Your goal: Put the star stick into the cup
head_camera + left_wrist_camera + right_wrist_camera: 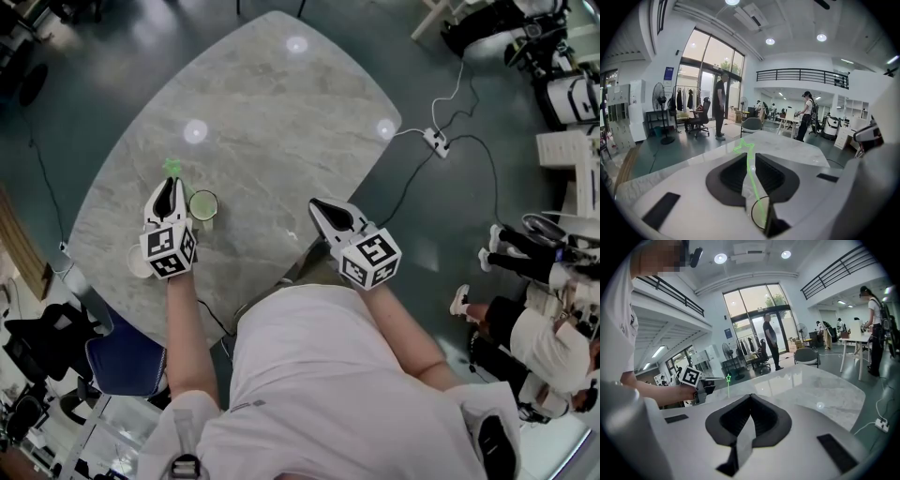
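The green star stick [172,167] sticks out past the tips of my left gripper [172,185], which is shut on it over the table's near left part. In the left gripper view the stick [751,173] runs between the nearly closed jaws of that gripper [749,157], star at the far end. Its lower end reaches a round rim low in the gap. The green-rimmed cup [203,205] stands just right of the left gripper. My right gripper [316,203] hovers at the table's near edge, shut and empty [750,397]. The right gripper view shows the stick [728,378] upright.
The grey marble table [272,122] stretches away beyond both grippers. A white round object [139,262] lies by the left gripper near the table edge. A blue chair [122,361] stands below left. A power strip [436,141] and cables lie on the floor, with seated people [525,253] at right.
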